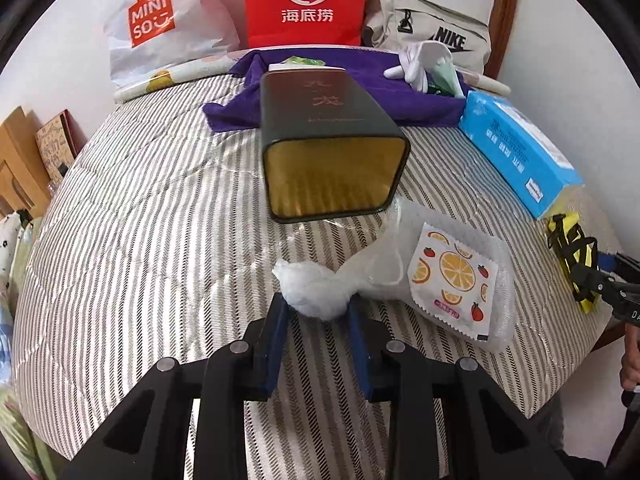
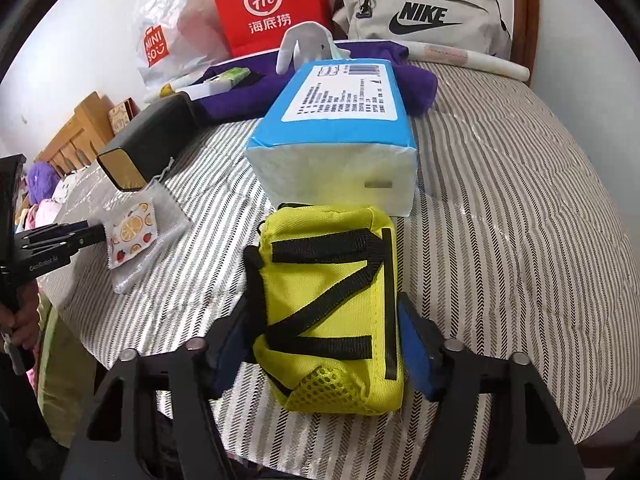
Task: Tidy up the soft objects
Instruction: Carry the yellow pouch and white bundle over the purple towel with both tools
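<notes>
A translucent white pouch (image 1: 400,276) lies on the striped table cover (image 1: 140,240) with an orange-print packet (image 1: 452,280) in or on it. My left gripper (image 1: 316,306) is shut on the pouch's bunched left end (image 1: 312,288), blue pads pressing both sides. In the right wrist view this left gripper (image 2: 98,236) shows at the packet's (image 2: 132,236) edge. A yellow pouch with black straps (image 2: 320,272) sits between the right gripper's (image 2: 326,332) fingers, pads against its two sides. It rests on the cover in front of the blue tissue pack (image 2: 340,120). The yellow pouch (image 1: 568,248) also shows at far right.
A dark tin (image 1: 328,152) lies on its side, gold open end toward me. Behind it are a purple cloth (image 1: 420,100) and white gloves (image 1: 420,60). A red paper bag (image 1: 304,0), a white plastic bag (image 1: 160,24) and a beige Nike bag (image 2: 420,16) line the back.
</notes>
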Demonstrator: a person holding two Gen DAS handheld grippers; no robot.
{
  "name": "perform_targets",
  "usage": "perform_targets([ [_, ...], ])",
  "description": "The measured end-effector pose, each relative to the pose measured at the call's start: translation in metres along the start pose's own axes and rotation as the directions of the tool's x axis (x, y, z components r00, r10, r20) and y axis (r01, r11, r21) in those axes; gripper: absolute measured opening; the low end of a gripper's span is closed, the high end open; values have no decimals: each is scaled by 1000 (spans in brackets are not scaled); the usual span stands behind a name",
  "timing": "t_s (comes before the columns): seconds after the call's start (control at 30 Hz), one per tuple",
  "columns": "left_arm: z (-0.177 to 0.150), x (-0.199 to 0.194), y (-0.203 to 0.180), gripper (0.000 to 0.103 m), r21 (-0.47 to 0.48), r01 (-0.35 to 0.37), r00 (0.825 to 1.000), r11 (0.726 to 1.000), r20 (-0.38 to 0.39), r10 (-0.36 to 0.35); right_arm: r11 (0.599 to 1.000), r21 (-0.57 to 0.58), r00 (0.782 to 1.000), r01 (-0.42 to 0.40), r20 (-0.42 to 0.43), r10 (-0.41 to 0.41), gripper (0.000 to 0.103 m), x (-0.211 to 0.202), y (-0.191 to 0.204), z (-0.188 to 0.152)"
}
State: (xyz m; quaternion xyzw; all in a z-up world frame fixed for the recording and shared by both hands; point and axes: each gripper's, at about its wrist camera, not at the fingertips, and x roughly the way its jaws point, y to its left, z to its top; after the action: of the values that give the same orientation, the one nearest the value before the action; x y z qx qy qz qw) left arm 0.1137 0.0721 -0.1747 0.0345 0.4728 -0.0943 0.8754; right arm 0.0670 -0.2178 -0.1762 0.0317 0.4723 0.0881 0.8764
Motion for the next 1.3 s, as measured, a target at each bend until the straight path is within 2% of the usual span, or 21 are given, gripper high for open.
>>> perform_targets([
  [0.1, 0, -9, 11, 28, -41, -9, 1000, 999, 17, 10, 1000, -6, 1000, -4, -8, 4, 62, -4, 1, 1],
  [0.33, 5, -39, 26, 28, -111, 63, 995, 992, 79, -54, 999, -21, 1000, -27, -2, 27, 61, -14, 9, 5],
  [0.57, 16, -60, 25, 28, -119, 93, 990, 989, 121, -78, 998, -30, 998, -62, 31, 63, 61, -39, 14, 14],
  [0.93, 33, -76, 18, 28, -130, 122, 983, 984, 152, -102, 997, -29, 993, -76, 89, 78, 61, -68, 12, 35],
  [1.1, 44, -75, 16, 28, -152, 163, 978, 975, 156, -139, 995, -16, 988, -101, 114, 103, 61, -73, 11, 51],
  [1.3, 58, -75, 13, 28, -143, 158, 978, 977, 156, -135, 994, -36, 986, -106, 129, 110, 61, -71, 17, 71],
])
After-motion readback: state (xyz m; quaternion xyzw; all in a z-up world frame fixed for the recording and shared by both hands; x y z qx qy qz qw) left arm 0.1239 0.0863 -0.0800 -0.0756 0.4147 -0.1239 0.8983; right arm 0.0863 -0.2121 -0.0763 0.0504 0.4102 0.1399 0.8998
